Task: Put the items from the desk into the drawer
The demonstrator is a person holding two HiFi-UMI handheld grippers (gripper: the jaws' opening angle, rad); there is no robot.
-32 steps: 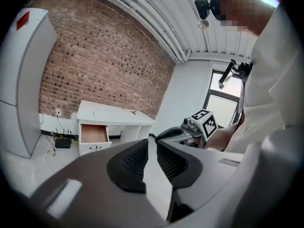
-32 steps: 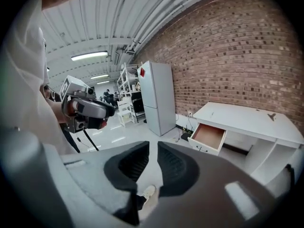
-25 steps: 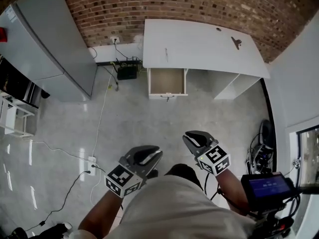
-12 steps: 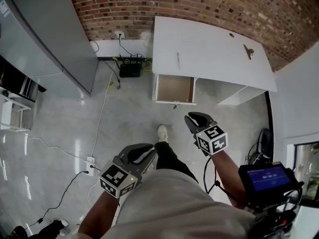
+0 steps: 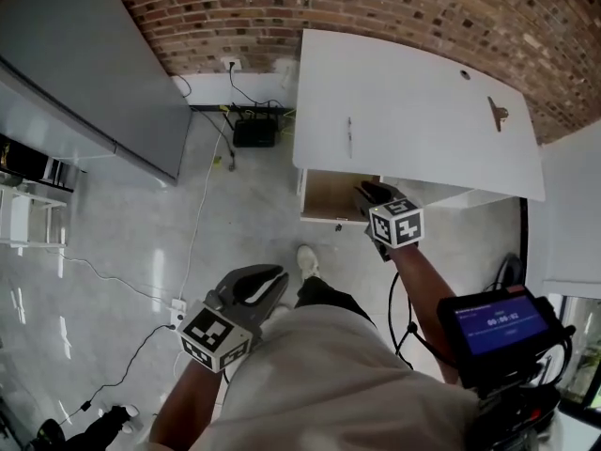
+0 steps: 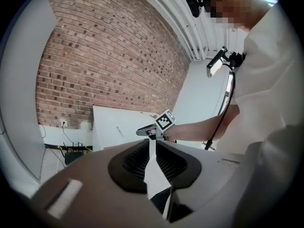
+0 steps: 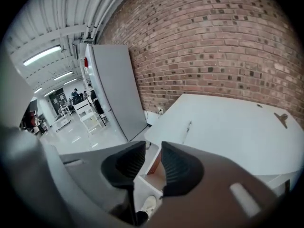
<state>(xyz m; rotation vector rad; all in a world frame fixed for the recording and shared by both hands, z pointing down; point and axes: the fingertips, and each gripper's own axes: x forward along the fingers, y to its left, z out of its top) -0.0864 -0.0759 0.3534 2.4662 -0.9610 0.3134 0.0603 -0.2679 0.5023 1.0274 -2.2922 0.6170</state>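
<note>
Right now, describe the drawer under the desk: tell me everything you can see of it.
The drawer is pulled out from under the left front edge of the white desk. It is an open-topped box with a brown, wood-like floor and a white front panel bearing a small handle. Its rear is hidden under the desktop; the visible part holds nothing. The right gripper, jaws just opened wider with nothing between them, hangs over its right end, apart from it.
</note>
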